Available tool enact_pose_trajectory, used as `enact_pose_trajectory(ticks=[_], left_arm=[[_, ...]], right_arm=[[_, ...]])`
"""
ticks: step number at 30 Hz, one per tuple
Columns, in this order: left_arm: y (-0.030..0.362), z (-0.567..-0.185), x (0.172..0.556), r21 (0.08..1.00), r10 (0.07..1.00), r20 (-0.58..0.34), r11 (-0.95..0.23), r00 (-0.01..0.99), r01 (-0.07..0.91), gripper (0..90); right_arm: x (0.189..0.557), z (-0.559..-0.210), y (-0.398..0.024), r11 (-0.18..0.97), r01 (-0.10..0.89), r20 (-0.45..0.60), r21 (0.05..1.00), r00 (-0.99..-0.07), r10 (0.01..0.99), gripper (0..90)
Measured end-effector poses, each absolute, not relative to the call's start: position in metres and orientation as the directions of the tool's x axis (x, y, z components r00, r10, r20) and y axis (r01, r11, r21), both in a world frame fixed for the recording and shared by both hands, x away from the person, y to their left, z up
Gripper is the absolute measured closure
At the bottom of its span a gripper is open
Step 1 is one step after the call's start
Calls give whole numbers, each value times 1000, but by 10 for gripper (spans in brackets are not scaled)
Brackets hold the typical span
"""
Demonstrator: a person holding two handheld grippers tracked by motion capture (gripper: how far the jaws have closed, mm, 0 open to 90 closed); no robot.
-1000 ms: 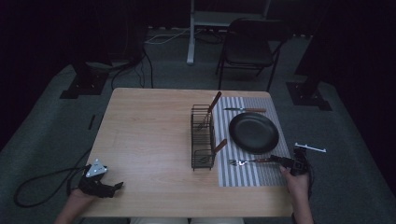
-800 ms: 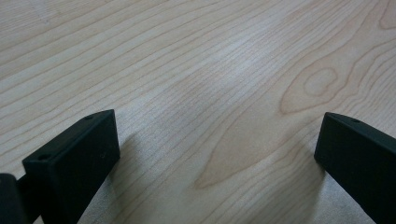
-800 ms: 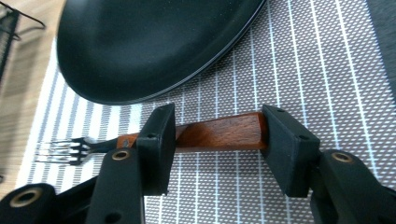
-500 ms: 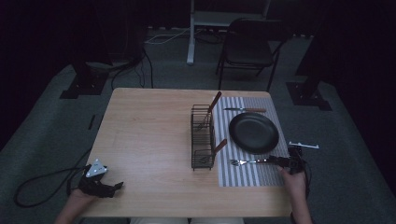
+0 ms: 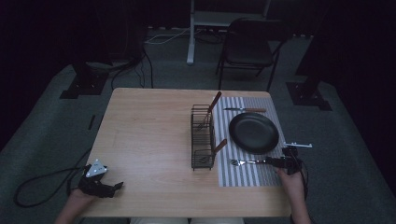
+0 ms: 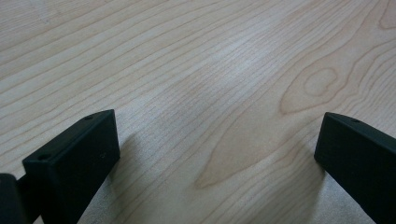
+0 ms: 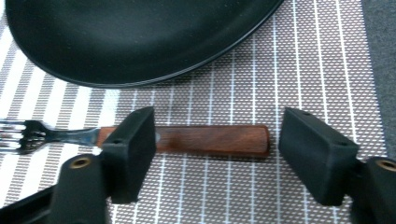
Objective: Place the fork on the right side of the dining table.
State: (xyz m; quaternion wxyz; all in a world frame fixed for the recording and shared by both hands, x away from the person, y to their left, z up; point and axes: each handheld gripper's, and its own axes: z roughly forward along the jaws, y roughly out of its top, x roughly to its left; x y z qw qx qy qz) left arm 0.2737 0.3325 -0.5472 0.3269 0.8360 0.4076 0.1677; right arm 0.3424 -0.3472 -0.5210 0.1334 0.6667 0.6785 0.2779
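From the high view, the wooden-handled steel fork (image 5: 250,162) lies flat on the grey striped woven placemat (image 5: 243,175), just in front of the round black plate (image 5: 254,132), with the right gripper (image 5: 281,163) at its handle end near the mat's right edge. The right gripper view brings out what the high view leaves too small to read: the jaws stand wide apart and have just been opening, the brown handle (image 7: 212,139) lies on the mat between them, and neither pad presses on it, so the fork is let go. The same close view shows the plate's rim just beyond the handle and the tines (image 7: 18,135) pointing off to its left. The left gripper (image 5: 100,184) rests at the near left corner of the light wooden table (image 5: 149,135), well apart from the black wire cutlery rack (image 5: 201,135); the left gripper view shows its jaws spread wide over bare wood grain with nothing between them.
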Motion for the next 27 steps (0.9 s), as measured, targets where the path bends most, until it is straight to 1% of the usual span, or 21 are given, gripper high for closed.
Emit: enact_pose_trajectory(ticks=[3, 7, 10, 14, 17, 21, 24, 27], left_arm=[[332, -547, 274, 683, 791, 14, -455, 612, 572, 0], [332, -547, 274, 683, 791, 14, -455, 612, 572, 0], [332, -547, 274, 683, 791, 14, -454, 612, 572, 0], [332, -547, 274, 683, 791, 14, -455, 612, 572, 0], [332, -547, 274, 683, 791, 14, -455, 612, 572, 0], [333, -547, 274, 682, 791, 14, -455, 612, 572, 0], [332, -547, 274, 683, 791, 14, -454, 612, 572, 0], [332, -547, 274, 683, 791, 14, -454, 612, 572, 0]], right_arm=[[340, -521, -345, -37, 829, 188, 558, -83, 979, 179], [329, -518, -339, -29, 809, 211, 588, -119, 970, 134], [322, -519, -331, 9, 808, 194, 590, -152, 969, 132], [313, -518, -325, 16, 800, 192, 600, -163, 968, 127], [304, -517, -317, 42, 788, 156, 614, -173, 972, 126], [297, -521, -313, 62, 795, 167, 603, -202, 965, 124], [292, -525, -310, 78, 793, 142, 604, -203, 969, 124], [289, -527, -307, 78, 774, 114, 629, -191, 975, 123]])
